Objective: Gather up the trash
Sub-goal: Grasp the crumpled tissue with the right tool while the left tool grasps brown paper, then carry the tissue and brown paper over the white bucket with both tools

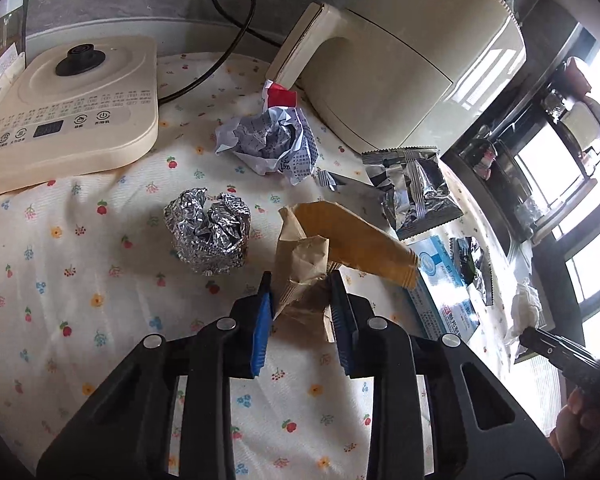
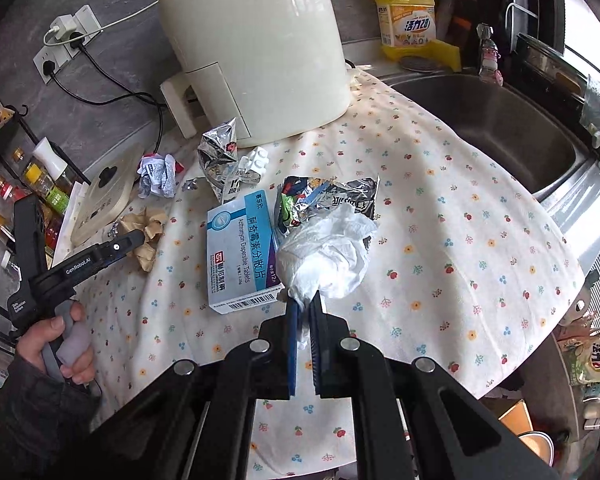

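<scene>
The left claw (image 1: 300, 280) has its blue pads pressed on the lower end of a crumpled brown paper bag (image 1: 304, 248), which lies on the table's flowered cloth (image 1: 80, 280) and juts up and to the right between the jaws; the right claw (image 2: 304, 304) is clamped on a wad of white tissue (image 2: 328, 256), its jaws nearly together, the wad held above the cloth; just beyond the tissue lies a torn foil snack wrapper (image 2: 332, 196), and touching it on the left sits a blue-and-white medicine box (image 2: 240, 252); a ball of crumpled aluminium foil (image 1: 208, 232) rests just beside the paper bag on its left; farther back lies a crumpled printed paper (image 1: 268, 144) with a red corner, and to its right a silver foil packet (image 1: 412, 188) near the base of the cream air fryer (image 1: 412, 64); a cream kettle base (image 1: 68, 108) with a black centre knob stands at the far left of the cloth; in the right wrist view a steel sink (image 2: 484, 128) borders the cloth on the right, with a yellow detergent bottle (image 2: 408, 12) behind it; a hand (image 2: 64, 340) grips the left tool's handle.
</scene>
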`<control>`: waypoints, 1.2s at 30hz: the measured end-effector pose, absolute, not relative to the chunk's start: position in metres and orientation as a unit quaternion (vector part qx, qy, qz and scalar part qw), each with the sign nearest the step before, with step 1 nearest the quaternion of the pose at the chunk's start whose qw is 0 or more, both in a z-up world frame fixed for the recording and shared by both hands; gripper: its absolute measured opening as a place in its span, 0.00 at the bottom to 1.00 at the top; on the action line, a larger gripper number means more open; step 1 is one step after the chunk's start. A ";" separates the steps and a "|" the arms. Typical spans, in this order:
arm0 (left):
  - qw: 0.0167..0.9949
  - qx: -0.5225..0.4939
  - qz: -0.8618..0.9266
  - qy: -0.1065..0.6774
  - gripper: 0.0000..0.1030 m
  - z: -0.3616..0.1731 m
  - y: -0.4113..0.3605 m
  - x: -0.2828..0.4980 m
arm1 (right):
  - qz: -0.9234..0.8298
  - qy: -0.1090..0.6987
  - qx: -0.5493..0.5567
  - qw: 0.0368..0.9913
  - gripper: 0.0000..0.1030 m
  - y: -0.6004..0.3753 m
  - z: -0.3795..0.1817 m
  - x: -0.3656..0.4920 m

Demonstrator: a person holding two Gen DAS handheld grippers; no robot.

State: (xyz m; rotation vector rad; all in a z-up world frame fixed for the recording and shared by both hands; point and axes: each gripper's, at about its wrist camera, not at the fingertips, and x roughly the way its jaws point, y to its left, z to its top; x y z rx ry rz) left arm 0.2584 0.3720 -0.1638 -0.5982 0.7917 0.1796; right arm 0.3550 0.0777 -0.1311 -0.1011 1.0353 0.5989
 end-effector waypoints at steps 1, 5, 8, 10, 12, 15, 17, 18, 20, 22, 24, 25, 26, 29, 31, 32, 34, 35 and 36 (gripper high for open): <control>0.877 -0.286 0.086 0.376 0.24 -0.163 0.370 0.254 | 0.284 0.486 -0.049 0.825 0.07 0.079 -0.131 0.353; 0.884 -0.281 0.086 0.364 0.23 -0.156 0.361 0.235 | 0.293 0.484 -0.053 0.822 0.07 0.082 -0.130 0.348; 0.889 -0.281 0.094 0.350 0.22 -0.147 0.358 0.218 | 0.304 0.485 -0.055 0.818 0.07 0.085 -0.131 0.342; 0.892 -0.278 0.103 0.341 0.22 -0.142 0.356 0.207 | 0.312 0.484 -0.056 0.816 0.07 0.087 -0.131 0.338; 0.895 -0.273 0.113 0.335 0.22 -0.137 0.352 0.196 | 0.320 0.484 -0.056 0.813 0.07 0.089 -0.131 0.334; 0.896 -0.269 0.124 0.331 0.22 -0.133 0.346 0.184 | 0.334 0.482 -0.057 0.808 0.07 0.092 -0.131 0.326; 0.896 -0.267 0.132 0.330 0.19 -0.132 0.340 0.176 | 0.344 0.482 -0.059 0.804 0.07 0.092 -0.132 0.320; 0.896 -0.268 0.135 0.329 0.19 -0.130 0.338 0.171 | 0.348 0.483 -0.060 0.801 0.07 0.091 -0.133 0.317; 0.897 -0.266 0.138 0.326 0.19 -0.127 0.327 0.165 | 0.355 0.484 -0.061 0.797 0.07 0.087 -0.134 0.312; 0.898 -0.259 0.143 0.326 0.18 -0.124 0.314 0.160 | 0.359 0.483 -0.060 0.797 0.07 0.079 -0.134 0.308; 0.900 -0.255 0.139 0.326 0.17 -0.118 0.299 0.157 | 0.360 0.483 -0.055 0.796 0.07 0.068 -0.133 0.306; 0.902 -0.250 0.136 0.325 0.17 -0.114 0.289 0.155 | 0.360 0.482 -0.052 0.797 0.07 0.062 -0.132 0.304; 0.904 -0.244 0.134 0.324 0.17 -0.110 0.279 0.154 | 0.361 0.480 -0.049 0.798 0.07 0.054 -0.130 0.302; 0.910 -0.230 0.124 0.323 0.16 -0.098 0.251 0.155 | 0.355 0.481 -0.038 0.801 0.07 0.027 -0.127 0.299; 0.912 -0.222 0.112 0.325 0.13 -0.092 0.230 0.157 | 0.350 0.483 -0.029 0.802 0.07 0.008 -0.126 0.297; 0.913 -0.217 0.107 0.327 0.13 -0.090 0.219 0.158 | 0.347 0.483 -0.027 0.804 0.07 -0.002 -0.125 0.296; 0.916 -0.208 0.095 0.331 0.13 -0.087 0.197 0.161 | 0.342 0.480 -0.021 0.808 0.07 -0.024 -0.122 0.293; 0.917 -0.202 0.088 0.332 0.13 -0.085 0.185 0.163 | 0.338 0.479 -0.017 0.810 0.07 -0.036 -0.120 0.291; 0.918 -0.199 0.081 0.332 0.13 -0.084 0.174 0.165 | 0.334 0.478 -0.013 0.812 0.07 -0.048 -0.119 0.290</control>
